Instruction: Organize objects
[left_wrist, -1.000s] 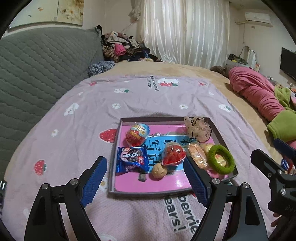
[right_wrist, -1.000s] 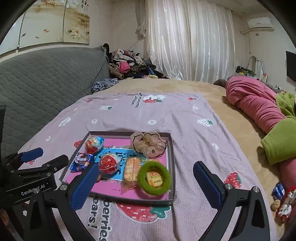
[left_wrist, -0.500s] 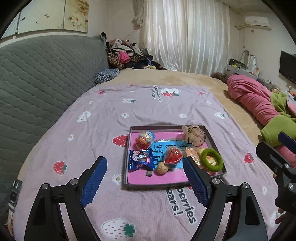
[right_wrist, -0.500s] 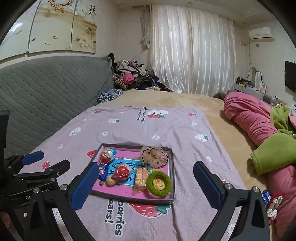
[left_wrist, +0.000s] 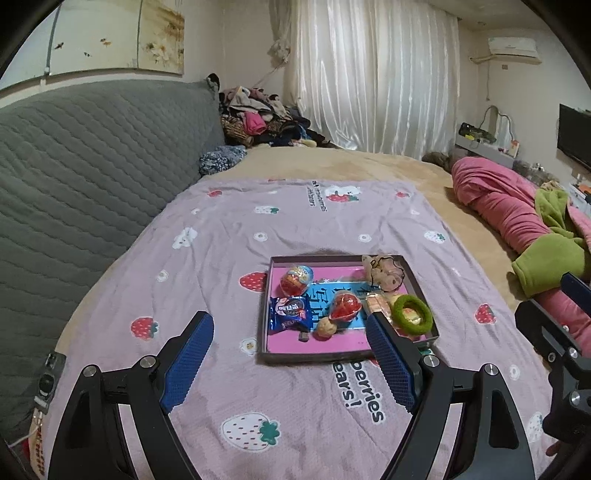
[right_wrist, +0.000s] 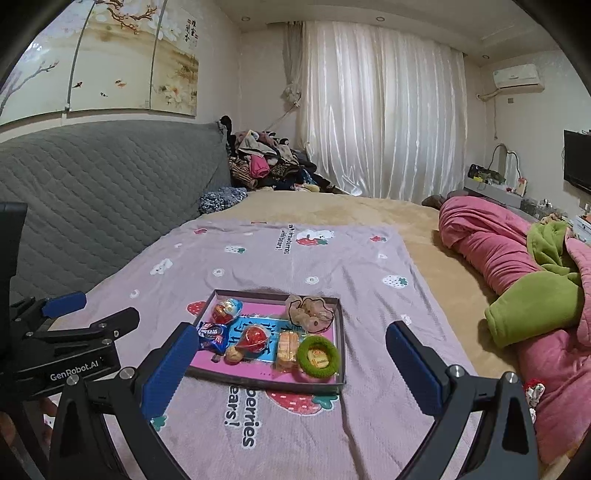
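Two grippers, left gripper (left_wrist: 290, 349) and right gripper (right_wrist: 291, 360), hang above the blanket (left_wrist: 221, 251), jaws apart, empty. Tray (left_wrist: 347, 357) ahead holds snacks, green hair tie (left_wrist: 412, 320). Sorting looks finished; next likely a final check.

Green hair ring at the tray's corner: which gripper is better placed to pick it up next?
Probably the right. The green hair ring lies at the tray's near right corner, between the right gripper's open fingers in its view. The left gripper is open too, but centres on the tray's left side.
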